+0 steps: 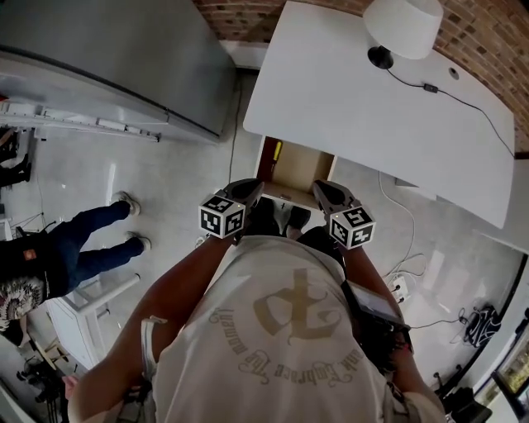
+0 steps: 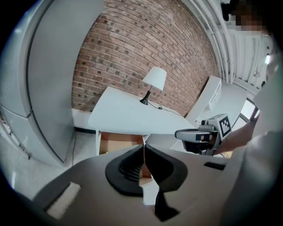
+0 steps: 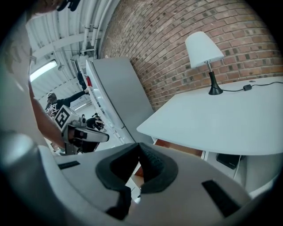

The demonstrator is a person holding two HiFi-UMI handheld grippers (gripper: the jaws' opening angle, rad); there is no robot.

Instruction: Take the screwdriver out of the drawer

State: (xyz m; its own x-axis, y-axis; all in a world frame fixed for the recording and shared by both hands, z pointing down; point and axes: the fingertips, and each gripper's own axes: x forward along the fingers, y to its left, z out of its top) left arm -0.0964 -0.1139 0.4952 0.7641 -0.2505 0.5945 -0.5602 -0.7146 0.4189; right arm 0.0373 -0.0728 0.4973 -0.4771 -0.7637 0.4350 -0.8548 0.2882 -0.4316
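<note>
Screwdriver [image 1: 278, 150]: not being gripped. Holding left gripper [image 2: 143, 152] and right gripper [image 3: 138, 150] fully closed, empty, side by side near the open drawer [image 1: 299, 172]; seemingly lying there as a yellow sliver against its left wall. Overhanging it: table [image 1: 355, 99] carrying a lamp [image 1: 405, 25]; flanking leftward, fridge [image 1: 107, 58].

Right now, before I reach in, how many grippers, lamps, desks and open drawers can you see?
grippers: 2 (left gripper, right gripper)
lamp: 1
desk: 1
open drawer: 1
total: 5
</note>
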